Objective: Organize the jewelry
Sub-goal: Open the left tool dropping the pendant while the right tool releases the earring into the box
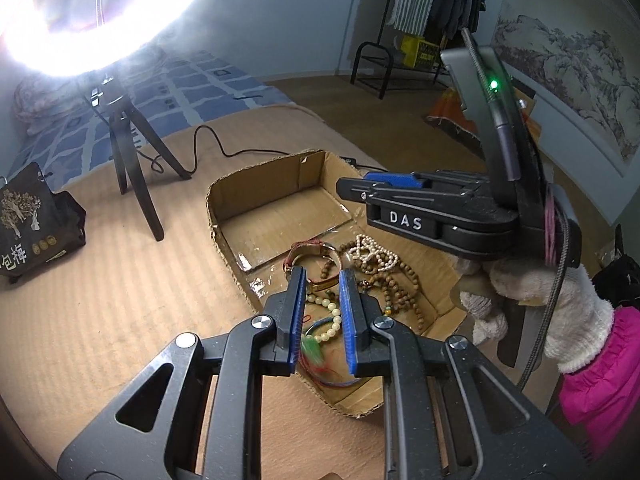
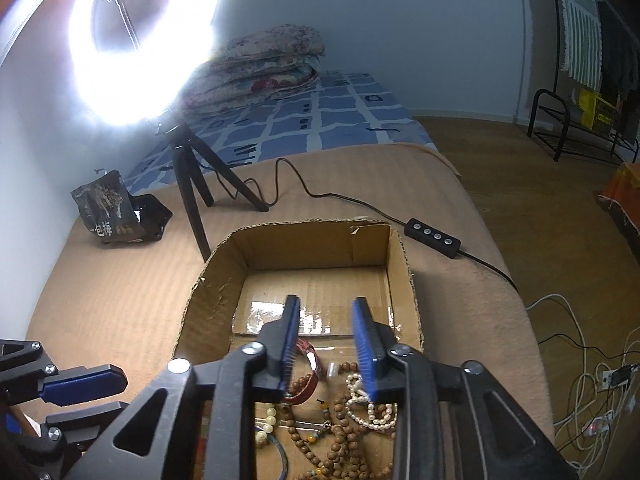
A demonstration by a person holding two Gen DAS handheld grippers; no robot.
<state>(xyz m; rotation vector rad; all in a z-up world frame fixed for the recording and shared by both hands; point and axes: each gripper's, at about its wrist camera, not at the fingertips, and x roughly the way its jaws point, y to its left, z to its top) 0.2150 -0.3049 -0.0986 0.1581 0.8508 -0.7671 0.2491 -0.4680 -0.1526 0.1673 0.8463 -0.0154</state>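
Left gripper (image 1: 320,312) jaws spread, empty, above a pale bead bracelet (image 1: 330,322). Right gripper (image 2: 326,344) jaws spread, empty, over a pearl strand (image 2: 370,408) and wooden beads (image 2: 340,436), all inside the cardboard box (image 2: 216,276) on the bed.

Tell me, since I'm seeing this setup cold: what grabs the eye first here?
The blazing ring light on its tripod dominates the upper left, washing out everything near it. Next comes the cardboard box on the tan blanket, with a tangle of bead bracelets and a pearl strand heaped at its near end. Both open claws, left claw and right claw, hover over that pile.
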